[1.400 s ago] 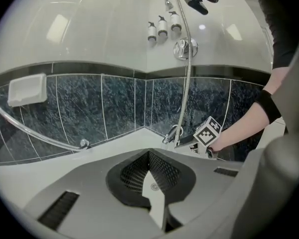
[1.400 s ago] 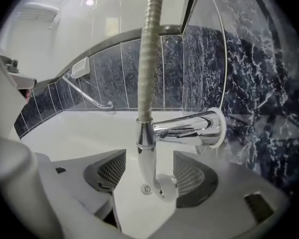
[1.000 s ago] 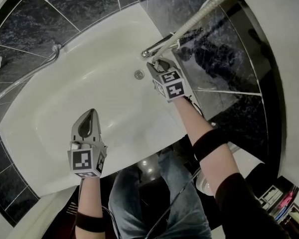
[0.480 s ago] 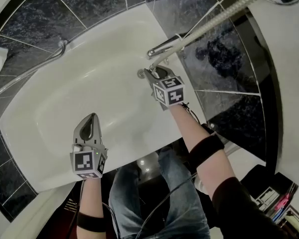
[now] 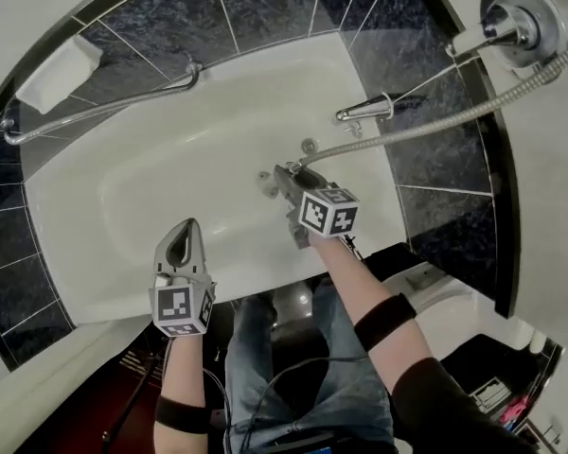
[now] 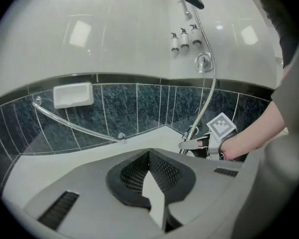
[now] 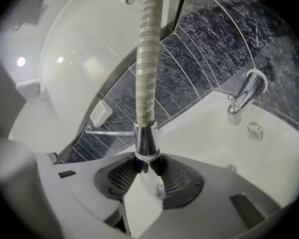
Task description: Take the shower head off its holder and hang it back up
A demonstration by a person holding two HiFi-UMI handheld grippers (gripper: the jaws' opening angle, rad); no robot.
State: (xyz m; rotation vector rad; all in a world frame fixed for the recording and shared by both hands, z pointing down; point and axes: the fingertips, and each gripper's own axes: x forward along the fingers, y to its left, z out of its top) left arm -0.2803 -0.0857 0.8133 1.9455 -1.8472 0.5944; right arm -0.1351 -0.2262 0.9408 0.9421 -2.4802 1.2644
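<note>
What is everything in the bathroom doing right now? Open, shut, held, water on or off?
left gripper, shut, nothing in it
right gripper, shut on the shower hose's chrome end
shower hose, held, stretched out toward the wall
tap, no water coming out
bathtub, no water in it

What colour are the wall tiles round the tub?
Dark marbled tiles, pale grout lines; clearest in the head view.

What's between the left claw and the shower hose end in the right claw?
Only bare bathtub, per the head view. The left claw hangs shut and empty, apart from the hose end clamped in the right claw.
</note>
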